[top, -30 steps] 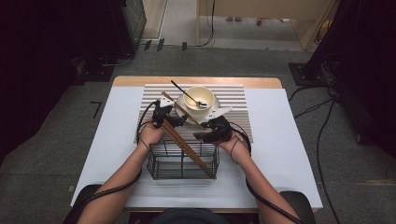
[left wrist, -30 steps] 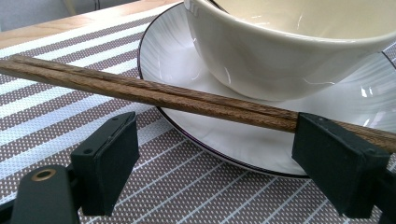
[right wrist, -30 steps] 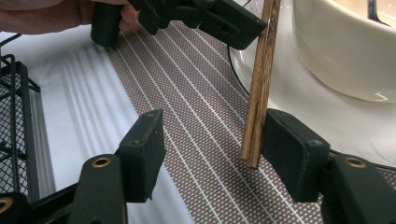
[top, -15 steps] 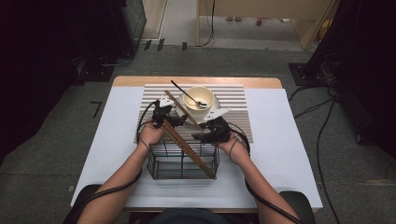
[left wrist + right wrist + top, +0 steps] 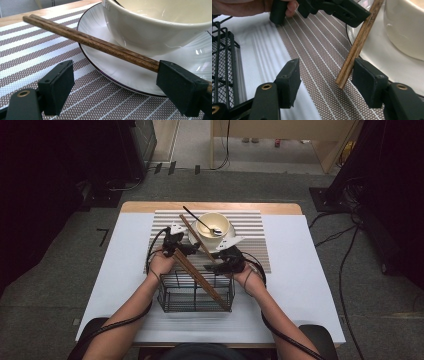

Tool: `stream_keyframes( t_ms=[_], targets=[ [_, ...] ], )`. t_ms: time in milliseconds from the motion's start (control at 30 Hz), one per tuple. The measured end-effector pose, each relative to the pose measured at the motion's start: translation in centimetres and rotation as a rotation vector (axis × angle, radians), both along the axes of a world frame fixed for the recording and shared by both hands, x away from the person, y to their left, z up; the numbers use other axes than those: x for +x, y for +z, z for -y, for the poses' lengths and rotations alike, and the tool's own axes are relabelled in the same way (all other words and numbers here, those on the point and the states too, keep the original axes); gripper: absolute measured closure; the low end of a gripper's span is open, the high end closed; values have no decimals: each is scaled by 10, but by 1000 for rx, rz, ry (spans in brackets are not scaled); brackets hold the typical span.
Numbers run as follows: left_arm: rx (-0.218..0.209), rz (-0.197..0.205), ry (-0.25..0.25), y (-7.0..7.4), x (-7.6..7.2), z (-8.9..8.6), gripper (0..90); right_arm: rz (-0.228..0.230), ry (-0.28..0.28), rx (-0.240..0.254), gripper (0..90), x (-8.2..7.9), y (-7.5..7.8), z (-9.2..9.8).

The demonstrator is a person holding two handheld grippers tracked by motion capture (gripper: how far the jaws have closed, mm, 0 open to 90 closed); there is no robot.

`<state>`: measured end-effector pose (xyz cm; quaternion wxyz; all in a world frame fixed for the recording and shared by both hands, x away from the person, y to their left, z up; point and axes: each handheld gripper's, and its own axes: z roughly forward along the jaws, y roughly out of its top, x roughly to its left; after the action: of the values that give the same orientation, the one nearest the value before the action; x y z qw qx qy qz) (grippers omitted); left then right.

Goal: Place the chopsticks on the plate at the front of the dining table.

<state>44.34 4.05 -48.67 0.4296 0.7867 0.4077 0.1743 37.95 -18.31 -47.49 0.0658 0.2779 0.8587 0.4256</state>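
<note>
Since the pictures from a second and half a second ago, almost nothing has changed: both hands, the chopsticks and the dishes sit where they were.

A person at a white-covered table holds a black two-jaw gripper in each hand above a brown-and-white striped placemat. The left gripper has its jaws spread wide. A pair of dark brown wooden chopsticks runs from beside its right-hand jaw, touching or just above that pad, diagonally away across the rim of a white saucer with a thin dark edge, close beside a cream ceramic bowl standing on that saucer. The left-hand jaw is well apart from the sticks.

The right gripper is also spread, pinching nothing. One end of a chopstick pair lies between its jaws, just beside the right-hand pad. Beyond its jaws is the left gripper. A black wire mesh basket stands to the left of its jaws.
</note>
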Motion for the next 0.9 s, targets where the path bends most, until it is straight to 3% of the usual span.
stream_keyframes(
  t_ms=[900],
  targets=[
    [0,-7,5,1,2,-4,152,-1,36,0,400,0,-1,-10]
  ],
)
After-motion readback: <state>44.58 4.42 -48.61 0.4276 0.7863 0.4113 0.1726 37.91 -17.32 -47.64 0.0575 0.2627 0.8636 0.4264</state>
